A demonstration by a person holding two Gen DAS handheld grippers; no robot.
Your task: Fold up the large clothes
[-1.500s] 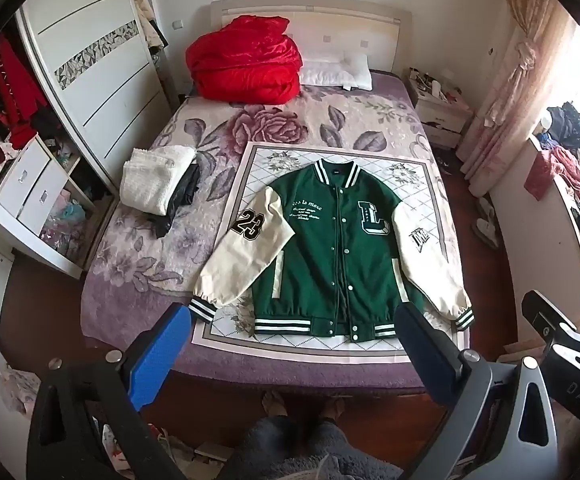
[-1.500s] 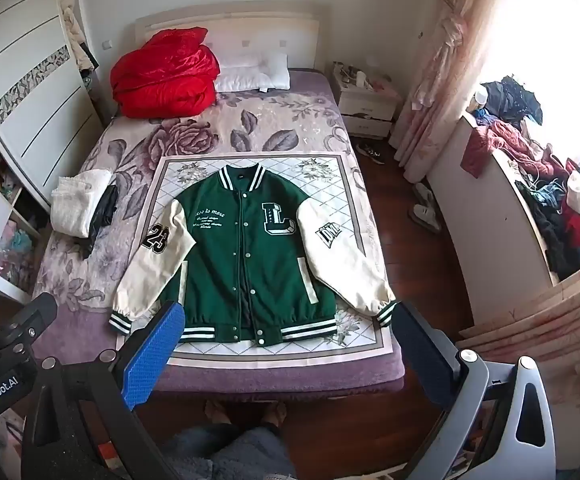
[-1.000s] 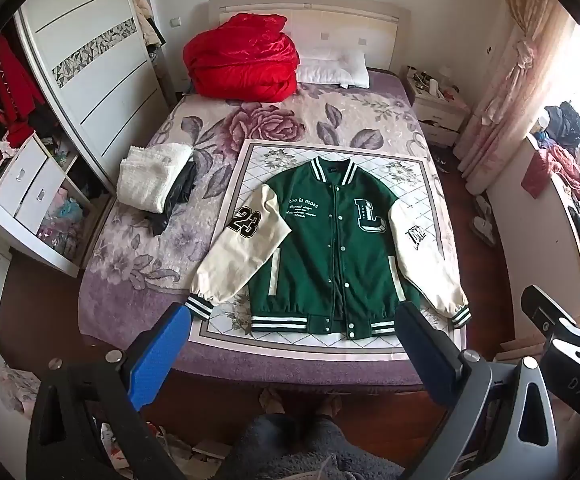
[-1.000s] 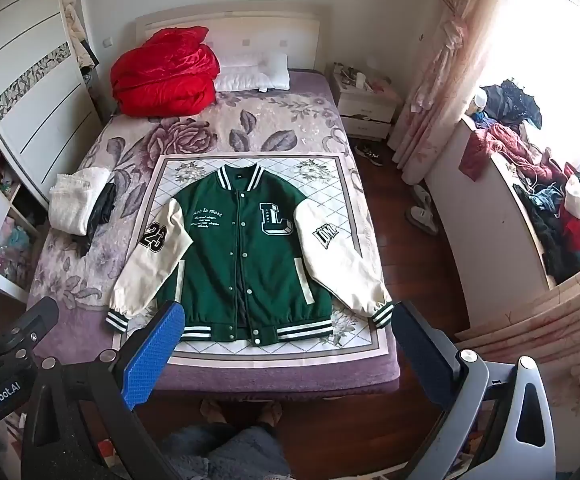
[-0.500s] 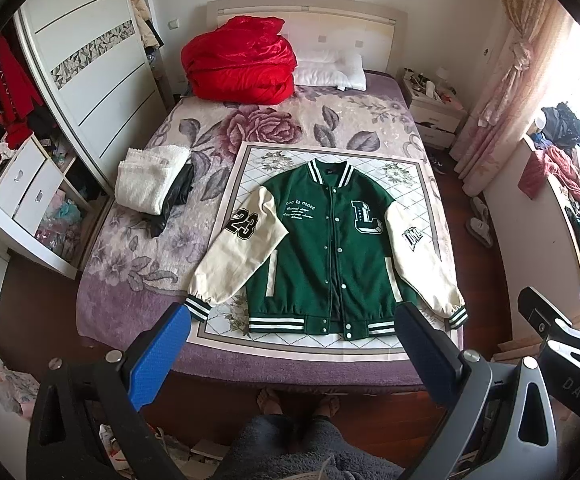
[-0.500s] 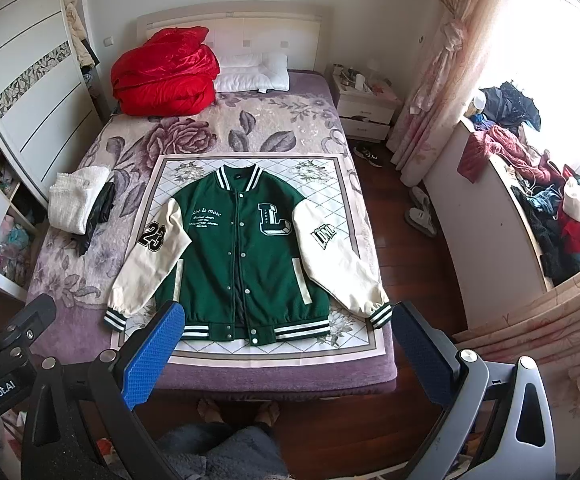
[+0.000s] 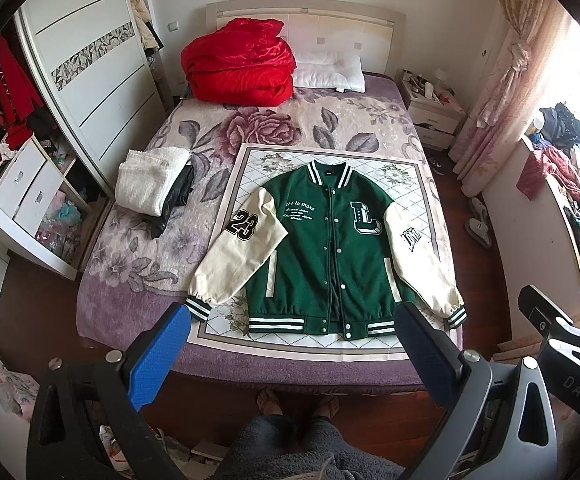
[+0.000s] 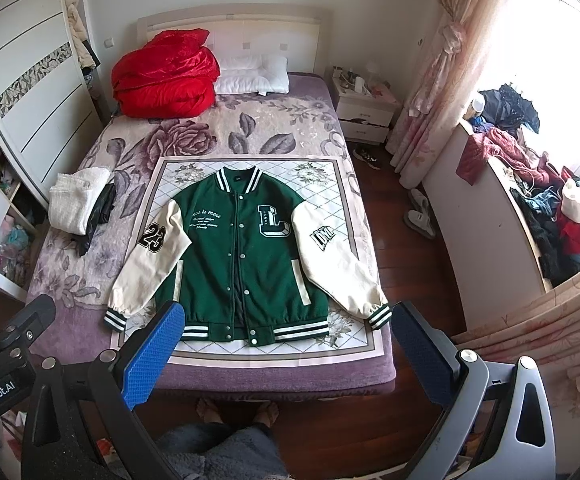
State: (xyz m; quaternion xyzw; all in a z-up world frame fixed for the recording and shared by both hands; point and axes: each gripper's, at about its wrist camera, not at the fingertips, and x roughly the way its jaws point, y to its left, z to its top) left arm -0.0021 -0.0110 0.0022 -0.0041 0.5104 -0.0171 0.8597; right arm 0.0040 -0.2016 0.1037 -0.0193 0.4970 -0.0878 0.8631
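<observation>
The green varsity jacket (image 7: pixel 322 256) lies flat, front up, on a patterned cloth (image 7: pixel 330 160) near the bed's foot edge (image 7: pixel 290 372) — sleeves angled outward. Left gripper (image 7: pixel 294 344) and right gripper (image 8: pixel 286 344) hover spread wide, empty, above the floor.

Varsity jacket (image 7: pixel 322 248): green body, cream sleeves, black-and-white striped collar, cuffs and hem, a black "23" patch and a white "L". Beneath it, a cream cloth (image 7: pixel 414 184) with diamond lattice and floral corners lies on a mauve rose-print bedspread (image 7: pixel 274 128). Red quilt (image 7: pixel 238 64), white pillow (image 7: pixel 330 70); gripper pads (image 7: pixel 158 356) blue.
</observation>
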